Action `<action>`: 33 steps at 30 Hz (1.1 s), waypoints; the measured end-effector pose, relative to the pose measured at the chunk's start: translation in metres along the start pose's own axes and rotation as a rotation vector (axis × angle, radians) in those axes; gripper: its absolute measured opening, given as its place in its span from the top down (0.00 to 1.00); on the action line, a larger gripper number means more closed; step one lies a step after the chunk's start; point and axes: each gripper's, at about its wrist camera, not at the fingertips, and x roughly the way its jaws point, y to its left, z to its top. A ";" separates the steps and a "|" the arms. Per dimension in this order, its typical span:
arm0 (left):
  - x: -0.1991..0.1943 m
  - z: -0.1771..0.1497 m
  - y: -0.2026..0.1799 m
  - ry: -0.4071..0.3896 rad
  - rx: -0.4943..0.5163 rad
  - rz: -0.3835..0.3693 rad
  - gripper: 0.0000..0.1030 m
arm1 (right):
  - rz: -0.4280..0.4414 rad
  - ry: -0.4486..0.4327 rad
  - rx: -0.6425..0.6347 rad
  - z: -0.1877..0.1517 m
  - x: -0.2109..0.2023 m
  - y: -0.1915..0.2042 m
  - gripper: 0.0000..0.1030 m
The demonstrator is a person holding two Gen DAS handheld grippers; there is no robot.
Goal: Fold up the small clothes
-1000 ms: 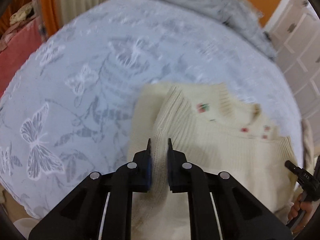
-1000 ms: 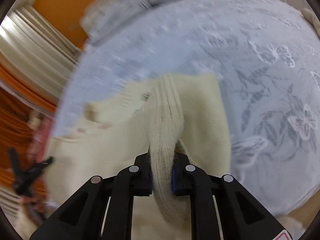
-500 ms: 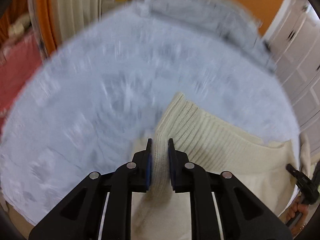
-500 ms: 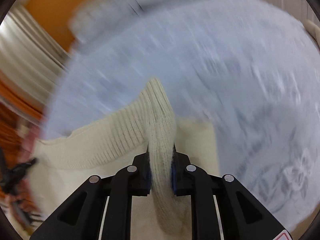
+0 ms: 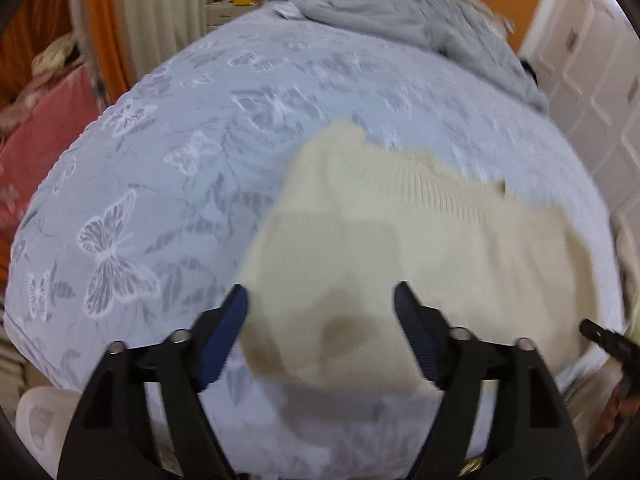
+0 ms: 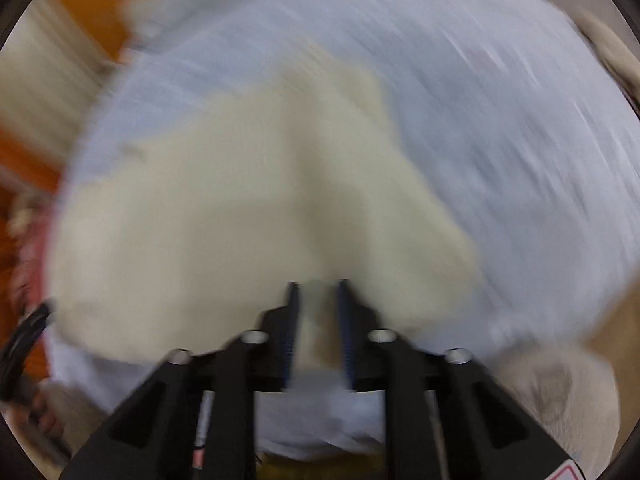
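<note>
A cream knitted sweater (image 5: 400,240) lies folded on the pale blue butterfly-print bedspread (image 5: 180,160), its ribbed hem turned to the far side. My left gripper (image 5: 320,300) is open wide above the sweater's near edge and holds nothing. In the blurred right wrist view the sweater (image 6: 240,200) fills the middle. My right gripper (image 6: 316,292) stands with a narrow gap between its jaws over the sweater's near edge. The blur hides whether it still pinches the knit.
A crumpled grey blanket (image 5: 420,28) lies at the far side of the bed. A pink cloth (image 5: 36,140) is at the left. White cupboard doors (image 5: 592,80) stand at the right. The bed's near edge is just under the grippers.
Both grippers carried the ribbed hem forward over the sweater and laid it down. The left gripper opened and let go. The right jaws have parted a little and the view is swinging.
</note>
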 end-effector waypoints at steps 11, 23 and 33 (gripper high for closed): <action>0.025 -0.029 0.036 0.099 -0.131 0.073 0.23 | 0.025 -0.192 -0.117 -0.014 -0.044 0.021 0.85; 0.004 0.018 0.023 -0.055 -0.091 0.070 0.08 | -0.025 -0.090 -0.109 0.092 0.004 0.038 0.56; 0.038 0.001 0.035 0.024 -0.099 0.095 0.08 | -0.038 -0.046 -0.016 0.090 0.017 -0.018 0.88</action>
